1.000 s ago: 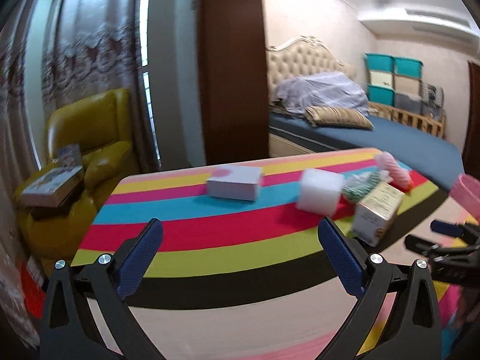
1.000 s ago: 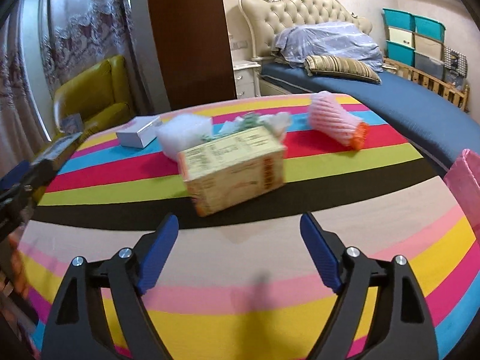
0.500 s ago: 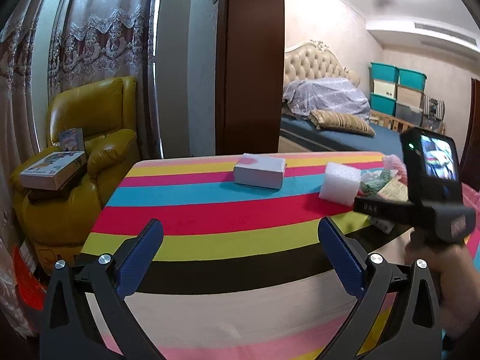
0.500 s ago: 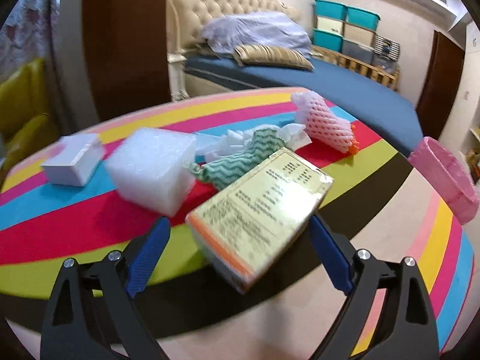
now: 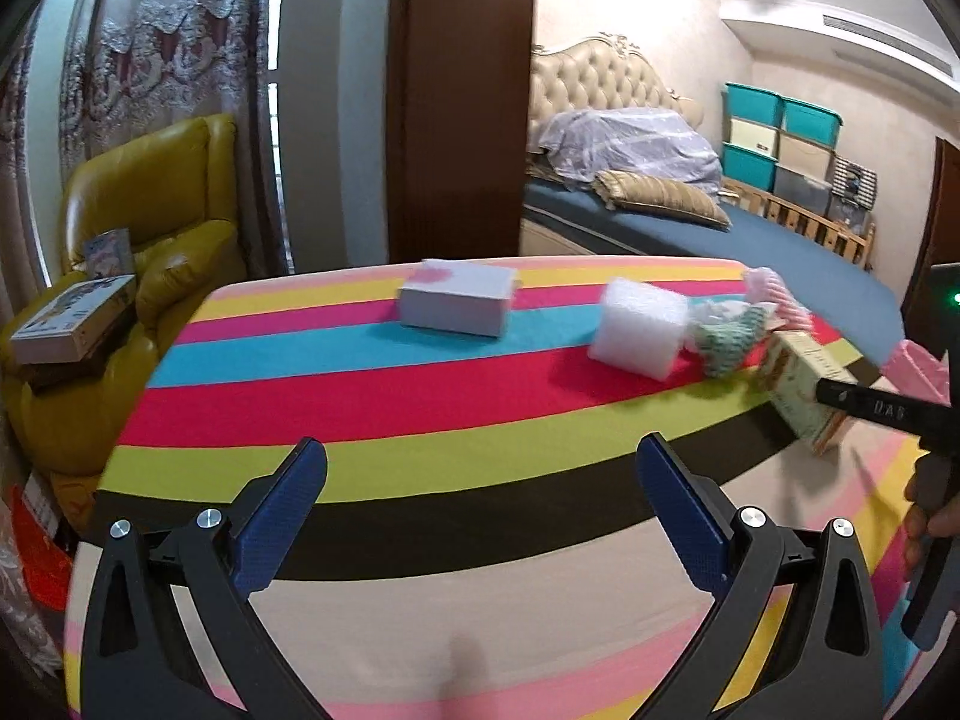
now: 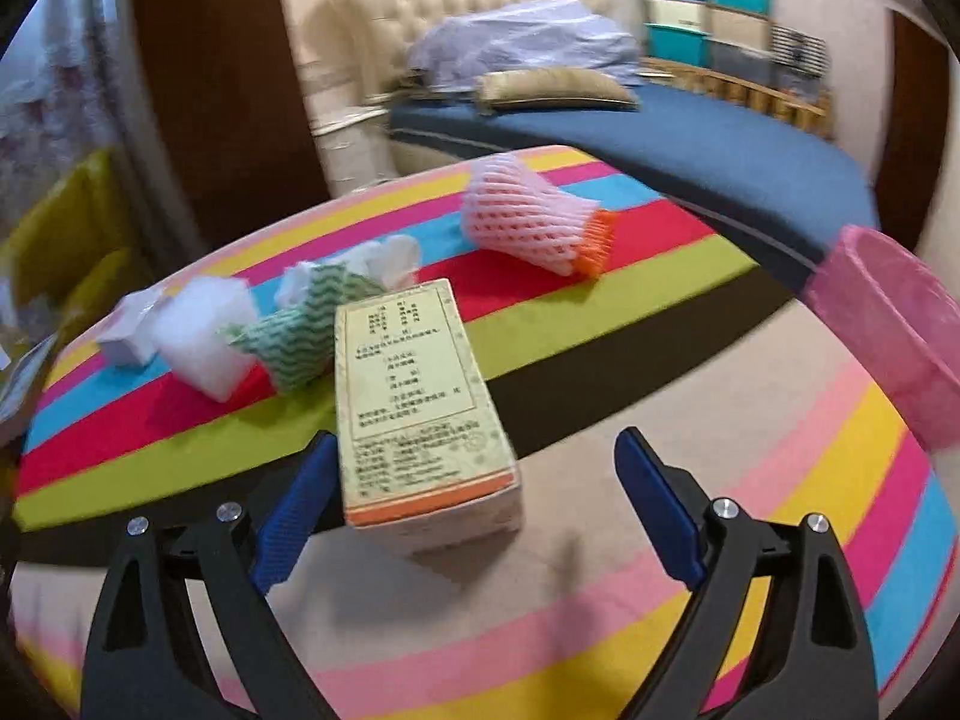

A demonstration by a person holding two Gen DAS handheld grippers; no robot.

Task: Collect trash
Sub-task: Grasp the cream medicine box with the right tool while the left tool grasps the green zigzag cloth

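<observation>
A bedroom with a tufted cream headboard and a blue-covered bed lies beyond the counter, which wears a cloth of bright rainbow stripes. The right hand-held gripper is spread wide and grasping nothing; a pale yellow printed cardboard carton with an orange end lies lengthwise between its fingers, its near end close against the left pad and well short of the right one. To take it cleanly, I would shift the tool a little leftward so the carton sits centred, push forward until the pads flank its long sides, then close evenly, lest the box swing about one corner.

The left hand-held gripper is likewise released, hovering over bare cloth with nothing between its fingers.

Ahead and left of the right tool lie a crumpled green-and-white zigzag cloth, a white foam block and a small white box; ahead and right, a pink foam net sleeve with an orange tip. A pink plastic basket stands far right, probably the bin. The cloth is just beside the carton's far end and may drag along.
</observation>
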